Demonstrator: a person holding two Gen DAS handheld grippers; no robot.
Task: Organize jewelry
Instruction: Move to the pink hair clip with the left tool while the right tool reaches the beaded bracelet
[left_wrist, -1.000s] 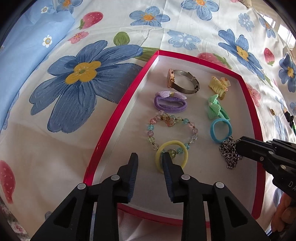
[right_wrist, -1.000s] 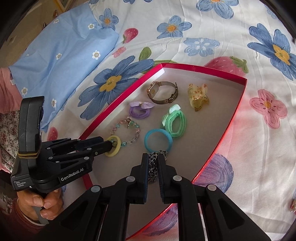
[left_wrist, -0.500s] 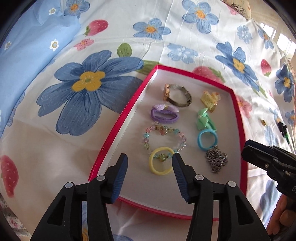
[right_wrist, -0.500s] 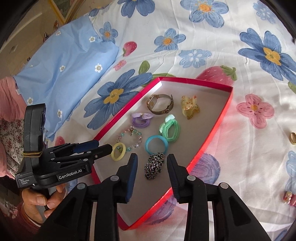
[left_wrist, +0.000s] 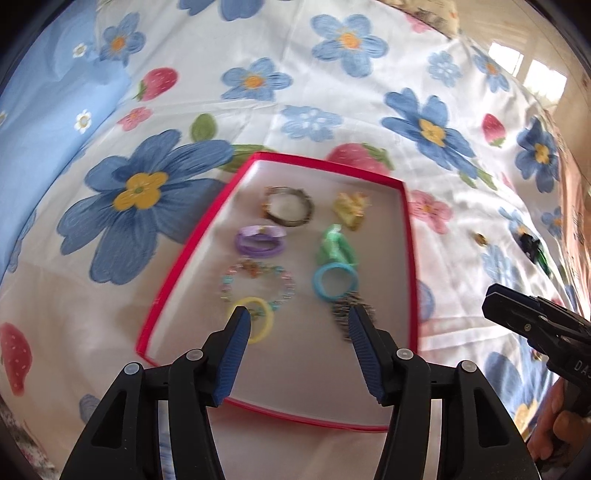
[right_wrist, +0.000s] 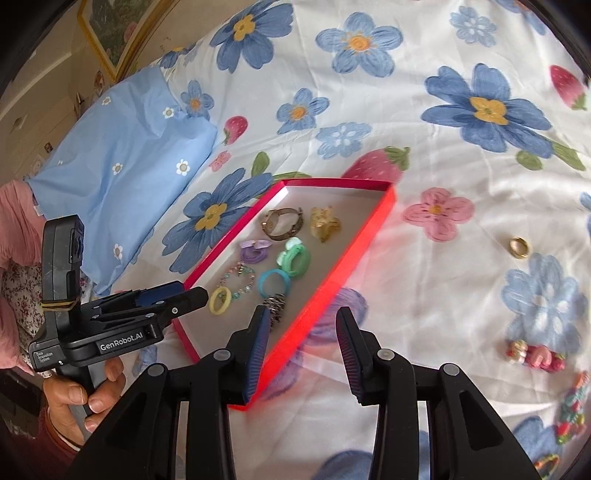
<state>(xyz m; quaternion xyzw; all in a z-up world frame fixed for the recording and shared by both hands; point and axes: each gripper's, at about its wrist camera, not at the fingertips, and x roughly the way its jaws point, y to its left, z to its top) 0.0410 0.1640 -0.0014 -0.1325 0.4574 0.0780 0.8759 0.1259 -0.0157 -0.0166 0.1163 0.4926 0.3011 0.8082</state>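
A red-rimmed tray (left_wrist: 410, 258) (right_wrist: 356, 254) lies on the flowered sheet with several pieces in it. Among them are a yellow hair tie (left_wrist: 269, 325) (right_wrist: 213, 306), a metal chain (left_wrist: 345, 308) (right_wrist: 275, 304), a blue ring (left_wrist: 317, 288), a bead bracelet (left_wrist: 288, 284) and a watch (left_wrist: 308, 212). My left gripper (left_wrist: 298, 314) (right_wrist: 192, 295) hovers above the tray's near end, its jaws opening with nothing between them. My right gripper (right_wrist: 303, 313) (left_wrist: 495, 295) hangs over the tray's right rim, its jaws also opening and empty.
On the sheet right of the tray lie a gold ring (right_wrist: 519, 247) (left_wrist: 480, 238), a pink piece (right_wrist: 535, 356) and a colourful bracelet (right_wrist: 570, 413). A blue pillow (right_wrist: 122, 166) sits at the left. A person's hand (right_wrist: 77, 395) holds the left gripper's handle.
Both grippers let go, the left of the yellow hair tie and the right of the chain. Their jaws widened, and both rose and drew back from the tray, the right one sideways past the rim.
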